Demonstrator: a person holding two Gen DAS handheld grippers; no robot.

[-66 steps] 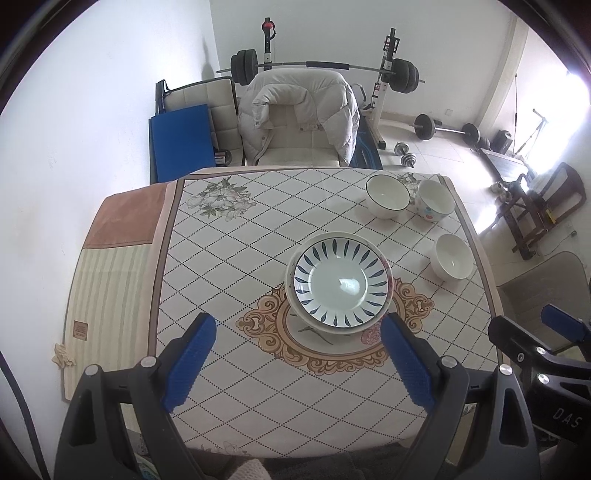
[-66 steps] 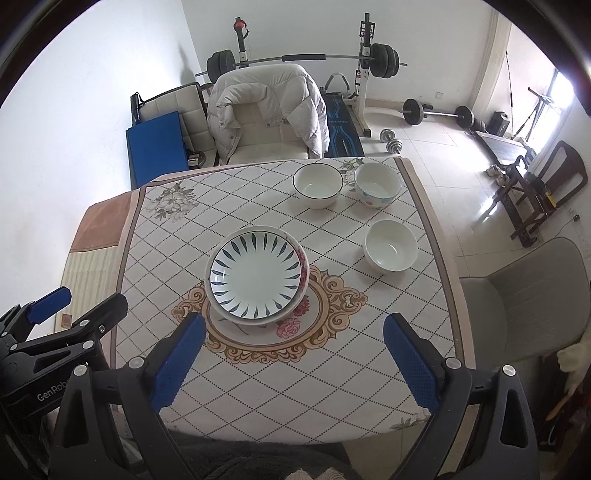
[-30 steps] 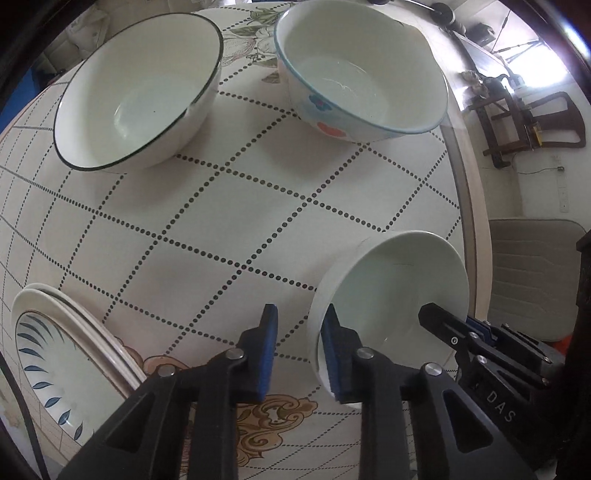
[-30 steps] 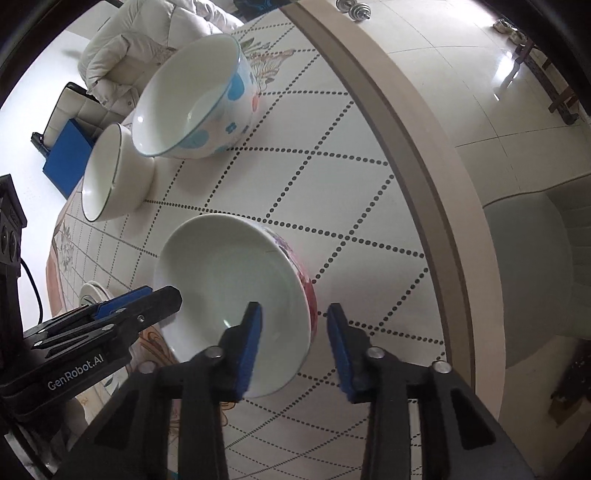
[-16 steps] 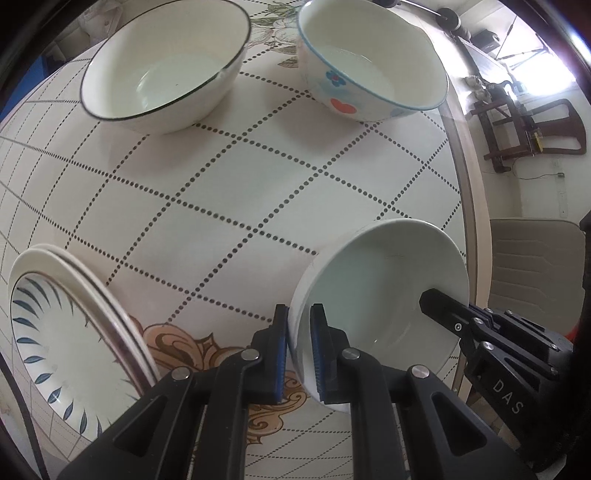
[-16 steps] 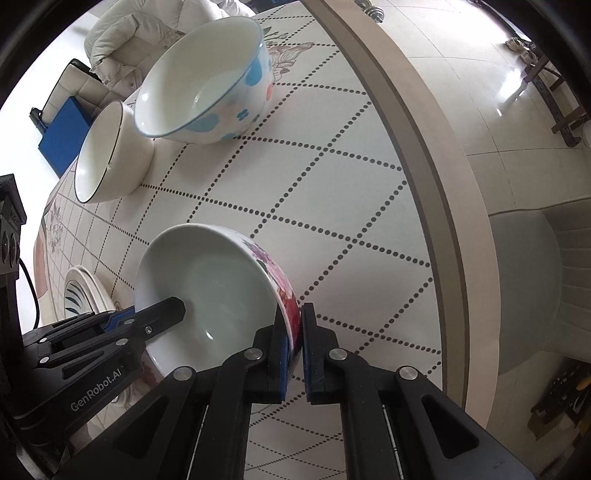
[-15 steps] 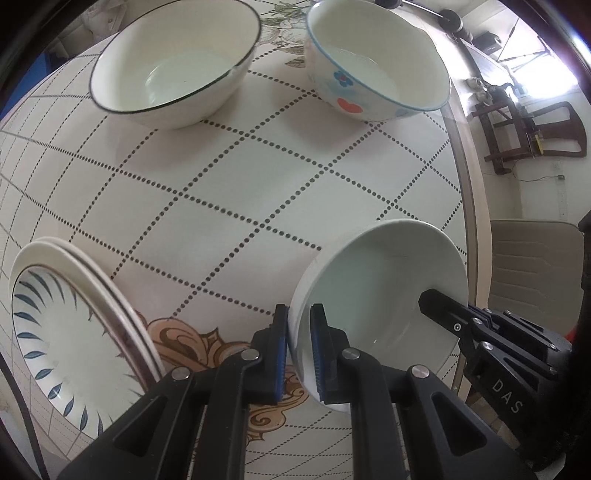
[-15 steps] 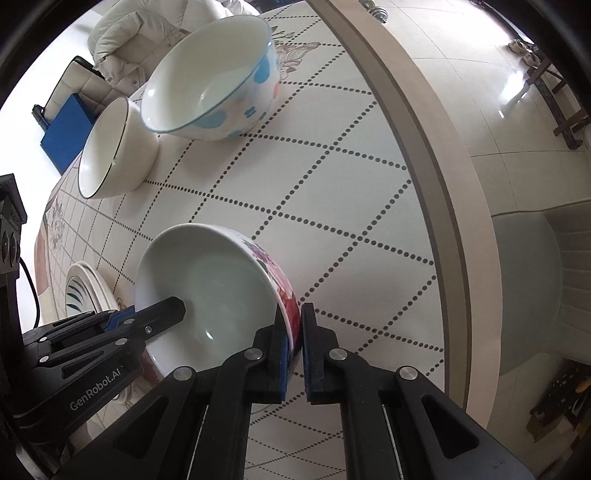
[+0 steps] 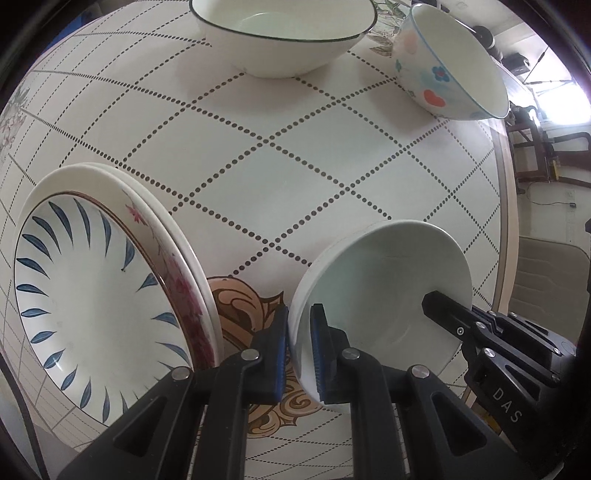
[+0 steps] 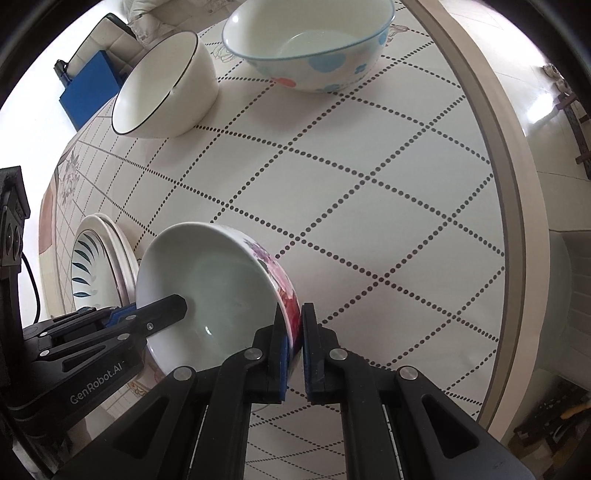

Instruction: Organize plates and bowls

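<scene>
Both grippers hold one white bowl with red and purple flowers on its outside (image 9: 384, 295) (image 10: 221, 291). My left gripper (image 9: 299, 332) is shut on its left rim, and my right gripper (image 10: 293, 326) is shut on its right rim. Each gripper's black fingers show in the other's view, reaching over the opposite rim. To the left lies a stack of plates (image 9: 96, 295) (image 10: 96, 266), topped by one with blue leaf marks. Farther back stand a white bowl with a dark rim (image 9: 280, 33) (image 10: 162, 85) and a bowl with blue and red flowers (image 9: 450, 59) (image 10: 310, 44).
The table (image 9: 295, 166) has a white cloth with dotted diamonds and a brown ornament in the middle. Its right edge (image 10: 517, 221) runs close to the held bowl. Beyond it are a grey chair seat (image 9: 546, 280) and the tiled floor.
Both grippers closed from slightly apart onto the flowered bowl's rim. The bowl then travelled left with them, toward the plate stack, which now looms larger in the left wrist view.
</scene>
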